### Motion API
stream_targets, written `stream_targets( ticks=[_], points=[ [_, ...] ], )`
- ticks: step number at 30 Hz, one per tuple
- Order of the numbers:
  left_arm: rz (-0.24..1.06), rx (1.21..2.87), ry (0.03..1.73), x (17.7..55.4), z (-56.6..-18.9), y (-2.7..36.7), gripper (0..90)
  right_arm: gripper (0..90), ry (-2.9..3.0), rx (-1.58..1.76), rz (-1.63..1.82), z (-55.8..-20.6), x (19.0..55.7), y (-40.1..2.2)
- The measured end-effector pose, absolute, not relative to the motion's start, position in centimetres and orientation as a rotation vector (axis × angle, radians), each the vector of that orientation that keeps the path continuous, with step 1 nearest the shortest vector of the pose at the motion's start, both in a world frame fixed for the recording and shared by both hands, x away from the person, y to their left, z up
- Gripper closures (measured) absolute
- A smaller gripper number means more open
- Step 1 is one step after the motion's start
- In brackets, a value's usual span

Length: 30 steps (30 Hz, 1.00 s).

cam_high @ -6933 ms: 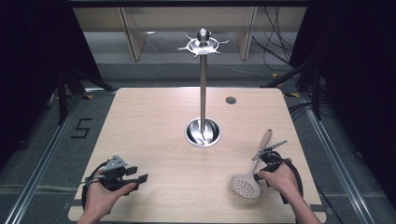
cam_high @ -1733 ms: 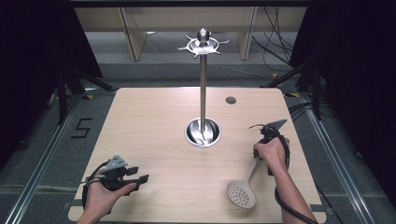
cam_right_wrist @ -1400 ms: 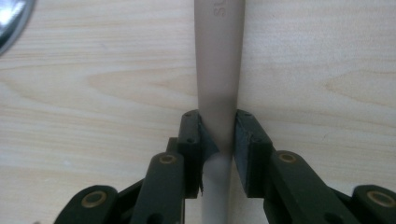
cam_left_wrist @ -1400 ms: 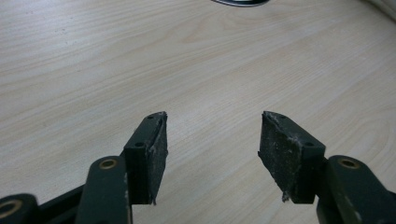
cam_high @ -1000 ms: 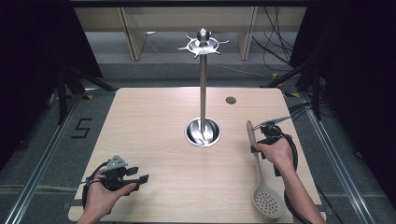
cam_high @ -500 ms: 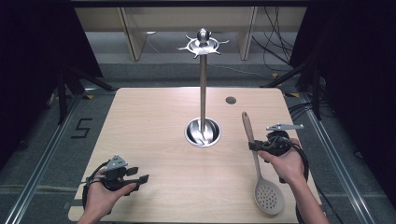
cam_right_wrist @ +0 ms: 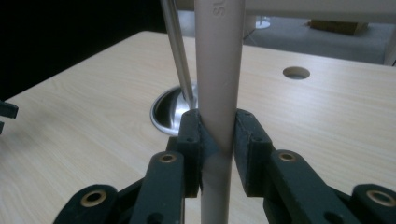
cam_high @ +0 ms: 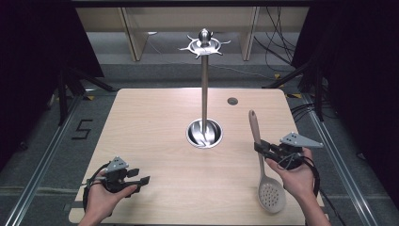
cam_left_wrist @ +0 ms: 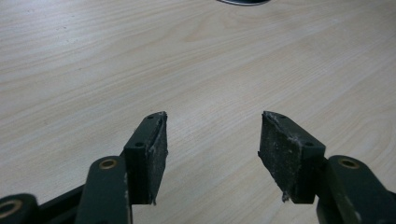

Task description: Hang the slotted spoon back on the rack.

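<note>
A beige slotted spoon (cam_high: 261, 155) is clamped by its handle in my right gripper (cam_high: 261, 149) over the table's right side; its perforated head (cam_high: 271, 197) hangs toward the front edge and the handle tip points toward the back. In the right gripper view both pads (cam_right_wrist: 195, 135) press on the beige handle (cam_right_wrist: 218, 79). A steel utensil stand (cam_high: 204, 84) with a round base (cam_high: 204, 133) and hooked crown rises at the table's middle. My left gripper (cam_high: 139, 176) rests at the front left, open, nothing between its pads (cam_left_wrist: 154, 149).
The light wooden table (cam_high: 155, 117) has a round cable hole (cam_high: 232, 100) at the back right. Black curtains flank both sides, and cables lie on the floor behind. A metal rail runs along each side of the table.
The right hand has carried the spoon a little rightward and up, swinging the handle more upright toward the back. The left gripper has stayed put.
</note>
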<state>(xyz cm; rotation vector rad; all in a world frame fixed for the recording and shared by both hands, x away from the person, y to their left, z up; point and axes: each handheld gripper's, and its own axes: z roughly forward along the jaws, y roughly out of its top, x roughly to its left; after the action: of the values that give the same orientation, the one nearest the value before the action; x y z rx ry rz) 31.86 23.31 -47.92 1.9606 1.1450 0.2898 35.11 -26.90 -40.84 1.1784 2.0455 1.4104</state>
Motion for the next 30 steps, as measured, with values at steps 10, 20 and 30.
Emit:
stream_targets(
  ticks=[10, 20, 30],
  points=[
    [0.291, 1.95, 1.145, 31.8, -47.9, 23.3, 41.3, 74.5, 1.964, 1.149, 1.508, -40.1, 34.5, -27.0],
    [0.285, 1.961, 1.146, 31.9, -47.9, 23.4, 41.2, 74.5, 1.923, 1.058, 1.527, -39.2, 34.6, -27.1],
    [0.292, 1.975, 1.142, 31.9, -47.8, 23.5, 41.2, 74.6, 1.883, 1.042, 1.523, -38.4, 34.7, -27.1]
  ],
)
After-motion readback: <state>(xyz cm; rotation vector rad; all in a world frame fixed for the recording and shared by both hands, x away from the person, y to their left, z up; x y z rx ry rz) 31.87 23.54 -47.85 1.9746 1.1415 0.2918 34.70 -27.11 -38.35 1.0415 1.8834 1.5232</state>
